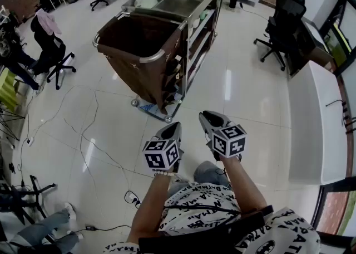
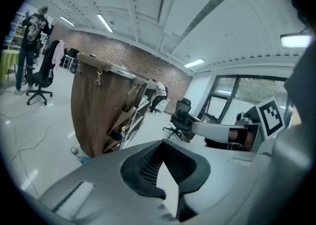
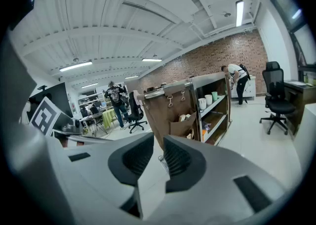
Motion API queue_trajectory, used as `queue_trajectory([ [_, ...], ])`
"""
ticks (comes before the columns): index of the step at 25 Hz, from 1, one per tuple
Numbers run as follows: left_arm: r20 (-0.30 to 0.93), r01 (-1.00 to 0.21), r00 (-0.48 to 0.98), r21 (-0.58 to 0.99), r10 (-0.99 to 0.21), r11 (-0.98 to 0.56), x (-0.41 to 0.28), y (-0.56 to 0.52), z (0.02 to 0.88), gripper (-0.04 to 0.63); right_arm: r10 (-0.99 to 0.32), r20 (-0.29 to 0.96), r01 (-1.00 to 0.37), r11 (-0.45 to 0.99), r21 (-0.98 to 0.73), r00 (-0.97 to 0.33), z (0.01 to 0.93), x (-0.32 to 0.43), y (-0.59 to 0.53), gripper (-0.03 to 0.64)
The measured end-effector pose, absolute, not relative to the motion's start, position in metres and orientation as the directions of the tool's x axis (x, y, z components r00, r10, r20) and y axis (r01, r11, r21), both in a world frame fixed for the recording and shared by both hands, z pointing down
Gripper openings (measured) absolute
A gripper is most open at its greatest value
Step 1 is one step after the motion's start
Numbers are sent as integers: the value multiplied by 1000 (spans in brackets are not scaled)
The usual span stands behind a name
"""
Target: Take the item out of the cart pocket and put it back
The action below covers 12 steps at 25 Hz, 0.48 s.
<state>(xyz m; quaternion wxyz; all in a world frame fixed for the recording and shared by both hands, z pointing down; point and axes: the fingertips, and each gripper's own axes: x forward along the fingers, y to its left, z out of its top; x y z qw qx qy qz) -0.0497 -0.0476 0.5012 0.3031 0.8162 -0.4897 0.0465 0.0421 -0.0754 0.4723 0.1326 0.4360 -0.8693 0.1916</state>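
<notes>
A steel service cart (image 1: 177, 3) stands ahead of me with a brown cloth bag (image 1: 139, 47) on its near end. Brown side pockets (image 1: 173, 74) hang beside the bag, and small items poke out of one pocket (image 3: 184, 120). Both grippers hang over the floor well short of the cart and touch nothing. My left gripper (image 1: 176, 127) points at the cart with its tips together (image 2: 163, 144) and nothing held. My right gripper (image 1: 209, 117) has a narrow gap between its fingers (image 3: 159, 146), with only the floor showing through it.
A bottle-like thing (image 1: 149, 107) lies by the cart's near wheel. Black office chairs (image 1: 281, 30) stand to the right and another (image 1: 53, 52) to the left. A white counter (image 1: 311, 125) runs along the right. Cables (image 1: 83, 141) trail over the glossy floor. A person (image 3: 236, 78) bends at the cart's far end.
</notes>
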Motion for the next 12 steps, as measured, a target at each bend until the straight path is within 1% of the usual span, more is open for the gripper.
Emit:
queue_trajectory([
  [3,367,-830,518,431,-772,-353,-49,-62,497,0,-713,395,-812,548,-201,-579,471,41,-95,77],
  [4,366,-831,519,427,-773,-356,-49,-67,496,0,-711,398,-811,550,-200,-580,472,40,-101,140],
  [5,367,-832,519,422,-772,-359,-48,-72,496,0,-708,401,-810,552,-199,-581,473,39,-107,161],
  [12,378,-847,505,391,-776,-361,-42,-119,496,0,-712,405,-815,547,-191,-573,485,41,-171,163],
])
